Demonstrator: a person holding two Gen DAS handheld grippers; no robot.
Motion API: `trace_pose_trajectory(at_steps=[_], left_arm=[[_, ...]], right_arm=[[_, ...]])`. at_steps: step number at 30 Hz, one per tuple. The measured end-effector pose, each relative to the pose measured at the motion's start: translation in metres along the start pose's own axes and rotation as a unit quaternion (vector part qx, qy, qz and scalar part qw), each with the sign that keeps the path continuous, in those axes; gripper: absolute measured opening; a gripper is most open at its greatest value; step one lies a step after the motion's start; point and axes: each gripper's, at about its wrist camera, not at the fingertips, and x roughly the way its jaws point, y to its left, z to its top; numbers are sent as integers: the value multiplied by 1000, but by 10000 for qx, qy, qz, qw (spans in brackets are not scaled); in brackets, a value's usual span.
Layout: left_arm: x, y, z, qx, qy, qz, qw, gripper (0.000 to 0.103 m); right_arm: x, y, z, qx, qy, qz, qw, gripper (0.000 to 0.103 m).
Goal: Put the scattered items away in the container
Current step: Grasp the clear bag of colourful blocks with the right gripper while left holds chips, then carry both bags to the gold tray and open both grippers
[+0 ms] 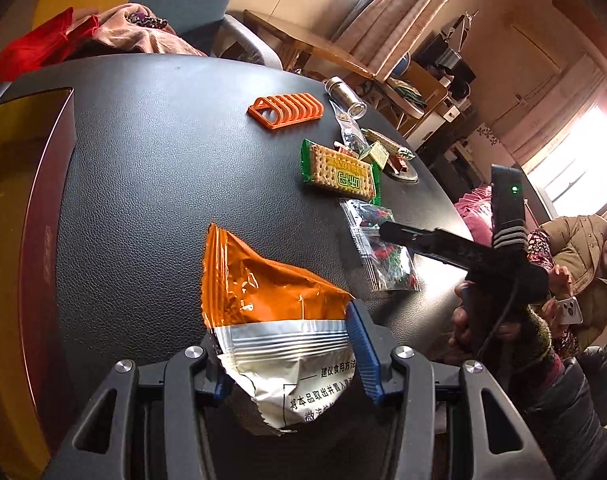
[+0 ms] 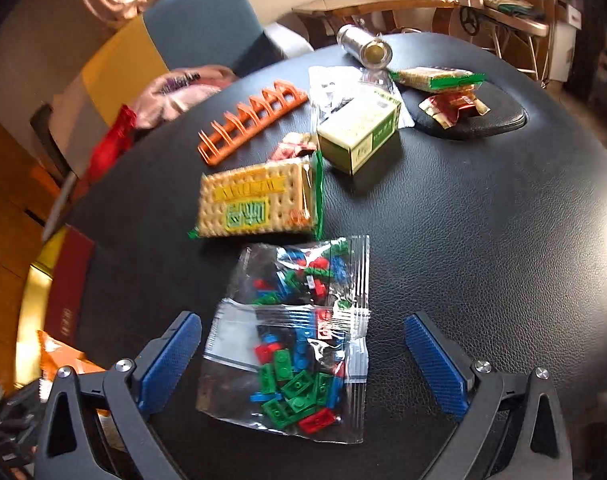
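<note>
My left gripper is shut on an orange and silver snack bag, held over the black table. The red box with a gold inside stands at the left. My right gripper is open, its fingers on either side of two clear bags of coloured bricks; it also shows in the left wrist view over those bags. Beyond lie a cracker pack, an orange rack, a small green box and a glass jar.
More wrapped snacks lie by a round black pad at the far right. Pink and red cloth is piled behind the table. A seated person holds a phone beyond the table's right edge.
</note>
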Motion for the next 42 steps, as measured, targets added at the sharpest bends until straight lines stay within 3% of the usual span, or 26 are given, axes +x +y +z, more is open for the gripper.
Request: trace_pose_trajectory(at_steps=[4,9,13,15,22,26,33,42], left_arm=[[-1,1,-1,-1,-13,-14,10000,50],[-1,3,-1,-12,-17,-48,10000,50],[-1,3,-1,2,-32,-46,10000,50],[-1,2,-1,25,-52,-24,10000,50],[-3,-5,-4,158,-137,144,9997,49],[-5,-9,-6,216,-204,242,9993,48],[-10,-6,-6,123,-281,246,9992,46],[-32,-1,-3,37,-561,301,9980,39]], right_arm=[[4,10,-1,-314,111,-177,9993,103],[16,32,-8,-990,280,-714,9921,103],[15,34,-15,-1169,204,-845,9893,101],[10,31,-16,-1135,168,-884,9895,93],[-9,12,-17,-905,-57,-927,9916,43],[-13,11,-22,-857,-160,-805,9929,30],[-19,13,-30,-807,-317,-536,9948,27],[-30,52,-35,-1145,-481,-128,9922,27]])
